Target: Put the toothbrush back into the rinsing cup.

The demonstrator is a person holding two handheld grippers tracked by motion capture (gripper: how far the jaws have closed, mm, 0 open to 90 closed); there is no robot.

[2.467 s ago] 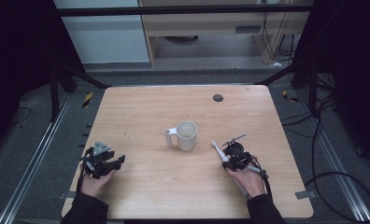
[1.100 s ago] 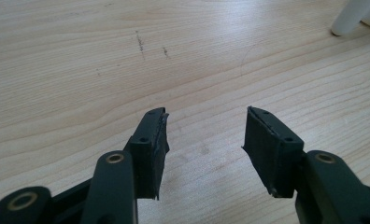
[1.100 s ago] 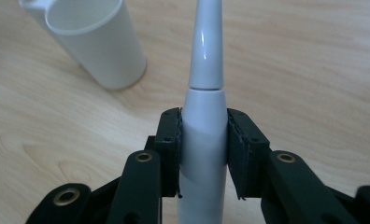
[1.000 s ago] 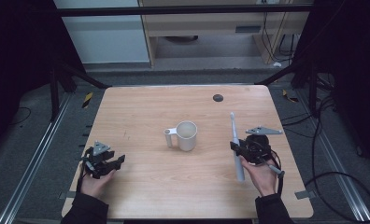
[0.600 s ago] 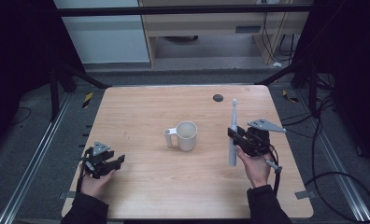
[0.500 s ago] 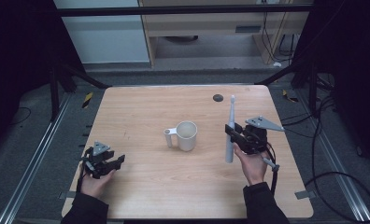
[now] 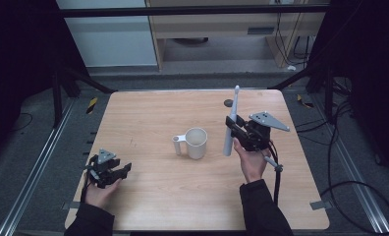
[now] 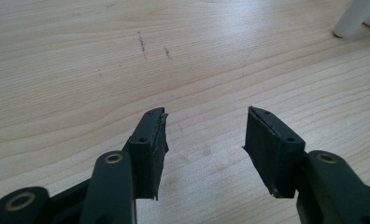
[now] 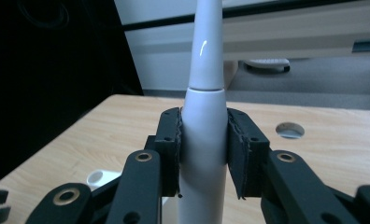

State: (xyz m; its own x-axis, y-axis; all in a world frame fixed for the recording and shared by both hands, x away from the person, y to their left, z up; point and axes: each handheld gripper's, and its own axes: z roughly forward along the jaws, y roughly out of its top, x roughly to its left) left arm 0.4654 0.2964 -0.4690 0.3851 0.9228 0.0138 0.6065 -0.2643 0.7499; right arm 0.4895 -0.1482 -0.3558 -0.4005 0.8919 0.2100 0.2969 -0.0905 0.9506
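Wooden bench [image 7: 148,123], white mug [image 7: 196,143] at centre: right gripper [image 7: 233,129] clamped on upright electric toothbrush [image 7: 230,123] beside mug, left gripper [image 7: 119,171] open, empty; lower vertically, base first, clearing rim.

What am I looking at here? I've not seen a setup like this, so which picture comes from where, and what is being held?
No robot arm here: a person at a wooden table holds a hand-operated two-jaw gripper in each hand. The high view looks down from above the person's side. The other two pictures come from cameras riding on the grippers, looking along their black jaws. The left gripper rests low by the table's near edge, jaws open with nothing between them. The right gripper is lifted and shut on a white electric toothbrush, held nearly upright with its brush end up. A white mug stands mid-table, just left of the toothbrush. A small round hole lies farther back.
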